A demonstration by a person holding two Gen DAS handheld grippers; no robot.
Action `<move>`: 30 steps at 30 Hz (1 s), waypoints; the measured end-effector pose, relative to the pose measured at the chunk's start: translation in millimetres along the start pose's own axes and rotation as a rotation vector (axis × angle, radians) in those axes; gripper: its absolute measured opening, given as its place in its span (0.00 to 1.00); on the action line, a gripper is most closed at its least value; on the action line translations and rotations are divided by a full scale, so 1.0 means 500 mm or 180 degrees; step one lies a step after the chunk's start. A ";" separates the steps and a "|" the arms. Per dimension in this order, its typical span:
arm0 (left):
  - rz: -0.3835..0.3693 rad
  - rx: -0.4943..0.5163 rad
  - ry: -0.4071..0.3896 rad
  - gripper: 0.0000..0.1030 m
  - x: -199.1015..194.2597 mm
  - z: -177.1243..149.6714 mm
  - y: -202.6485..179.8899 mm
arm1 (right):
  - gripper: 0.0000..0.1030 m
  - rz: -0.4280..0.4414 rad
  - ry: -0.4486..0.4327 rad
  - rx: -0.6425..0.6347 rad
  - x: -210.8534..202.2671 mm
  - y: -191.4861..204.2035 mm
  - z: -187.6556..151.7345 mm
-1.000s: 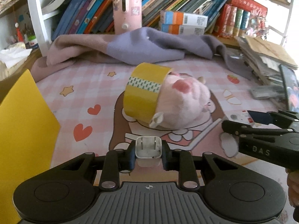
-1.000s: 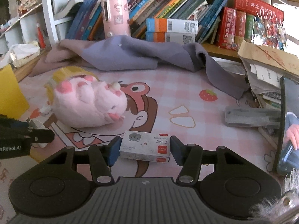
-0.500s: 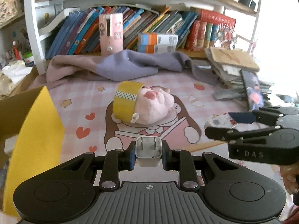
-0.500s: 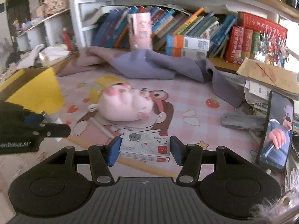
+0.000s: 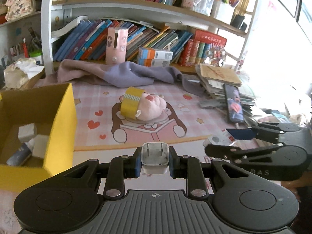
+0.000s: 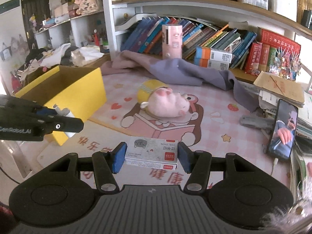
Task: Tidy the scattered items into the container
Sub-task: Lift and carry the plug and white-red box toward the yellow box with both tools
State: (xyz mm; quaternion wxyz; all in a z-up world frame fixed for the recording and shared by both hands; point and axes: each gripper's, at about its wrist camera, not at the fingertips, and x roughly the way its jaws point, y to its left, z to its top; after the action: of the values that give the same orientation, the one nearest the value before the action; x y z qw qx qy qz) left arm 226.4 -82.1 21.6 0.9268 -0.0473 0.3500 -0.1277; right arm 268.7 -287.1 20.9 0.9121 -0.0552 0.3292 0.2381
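Hiding behind the yellow box (image 5: 58,117) wall, half-seen white blocks (image 5: 27,131).

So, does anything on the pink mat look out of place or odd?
Yes. The roll of yellow tape lies on its side with the pink plush toy pushed into its opening, like a hat. Behind them, a purple-grey cloth lies crumpled across the mat's far edge. Both the roll and the toy still lie outside the yellow box.
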 end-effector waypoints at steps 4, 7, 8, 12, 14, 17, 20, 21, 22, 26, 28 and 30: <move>-0.0005 0.0020 -0.0082 0.24 -0.041 -0.019 0.015 | 0.52 -0.0066 -0.0057 0.0008 -0.025 0.040 -0.005; -0.0018 0.0015 -0.0136 0.24 -0.071 -0.036 0.032 | 0.52 -0.0085 -0.0065 0.0004 -0.042 0.076 -0.013; -0.0029 0.0014 -0.0150 0.24 -0.081 -0.042 0.037 | 0.52 -0.0093 -0.0072 -0.0007 -0.047 0.089 -0.015; -0.0068 0.0068 -0.0196 0.24 -0.120 -0.072 0.051 | 0.52 -0.0139 -0.0106 -0.0045 -0.068 0.143 -0.029; -0.0080 0.0083 -0.0191 0.24 -0.142 -0.092 0.060 | 0.52 -0.0171 -0.0108 -0.0025 -0.077 0.168 -0.038; -0.0103 0.0056 -0.0158 0.24 -0.179 -0.124 0.077 | 0.52 -0.0183 -0.0057 0.0018 -0.089 0.209 -0.052; -0.0077 0.0041 -0.0138 0.24 -0.211 -0.155 0.096 | 0.52 -0.0145 -0.0001 -0.0017 -0.100 0.259 -0.075; -0.0069 0.0026 -0.0123 0.24 -0.221 -0.165 0.104 | 0.52 -0.0123 0.0020 -0.0033 -0.103 0.278 -0.084; -0.0064 0.0020 -0.0109 0.24 -0.230 -0.174 0.110 | 0.52 -0.0099 0.0035 -0.0052 -0.107 0.297 -0.093; -0.0031 0.0017 -0.0019 0.24 -0.265 -0.215 0.133 | 0.52 -0.0017 0.0048 -0.0085 -0.120 0.358 -0.121; -0.0004 0.0004 -0.0020 0.24 -0.286 -0.230 0.142 | 0.52 0.0023 0.0059 -0.0086 -0.122 0.381 -0.129; 0.0036 -0.0019 -0.0036 0.24 -0.306 -0.242 0.152 | 0.52 0.0076 0.0066 -0.0115 -0.126 0.407 -0.133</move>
State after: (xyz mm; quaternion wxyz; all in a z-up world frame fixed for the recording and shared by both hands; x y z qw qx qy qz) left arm 51.5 32.3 14.6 0.9294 -0.0488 0.3453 -0.1212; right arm 92.4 -150.2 20.0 0.9045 -0.0703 0.3350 0.2542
